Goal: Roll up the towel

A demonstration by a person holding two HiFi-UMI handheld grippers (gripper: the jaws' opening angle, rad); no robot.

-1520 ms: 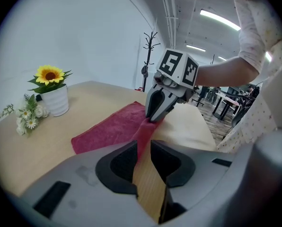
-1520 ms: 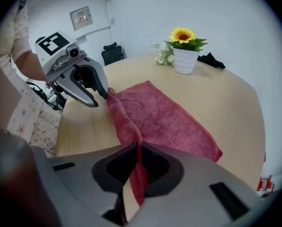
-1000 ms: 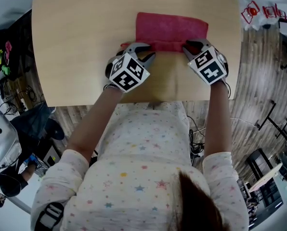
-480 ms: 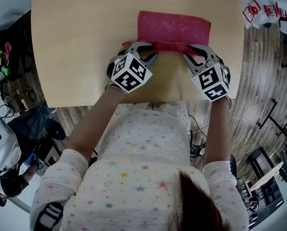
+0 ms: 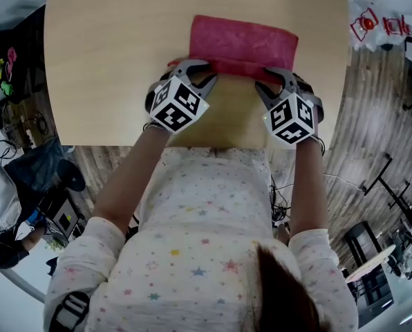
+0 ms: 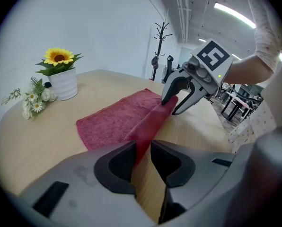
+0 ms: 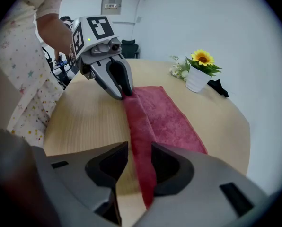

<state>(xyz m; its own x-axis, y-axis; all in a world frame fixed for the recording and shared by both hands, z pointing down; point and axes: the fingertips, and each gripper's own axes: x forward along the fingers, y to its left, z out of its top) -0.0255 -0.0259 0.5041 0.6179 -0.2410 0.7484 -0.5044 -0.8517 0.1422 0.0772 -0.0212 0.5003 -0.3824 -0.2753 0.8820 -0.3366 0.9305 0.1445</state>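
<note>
While both grippers pinch its raised near fold, red towel (image 5: pixel 244 41) lies flat on table (image 5: pixel 109 61), toward table's near edge. Left gripper (image 5: pixel 195 71): clamped on fold's left end. Right gripper (image 5: pixel 272 78): clamped on right end. Risk: uneven advance would skew the roll; slipped fold would loosen it.

The head view looks steeply down from over the person onto the bench (image 5: pixel 102 54), taking in both claws and the towel (image 5: pixel 244 41) at mid range. The left claw (image 5: pixel 195 75) view sits low and close behind its own jaws, facing along the towel's fold to the right claw (image 6: pixel 171 106). The right claw view mirrors it. Both show the sunflower pot (image 7: pixel 196 79).
</note>
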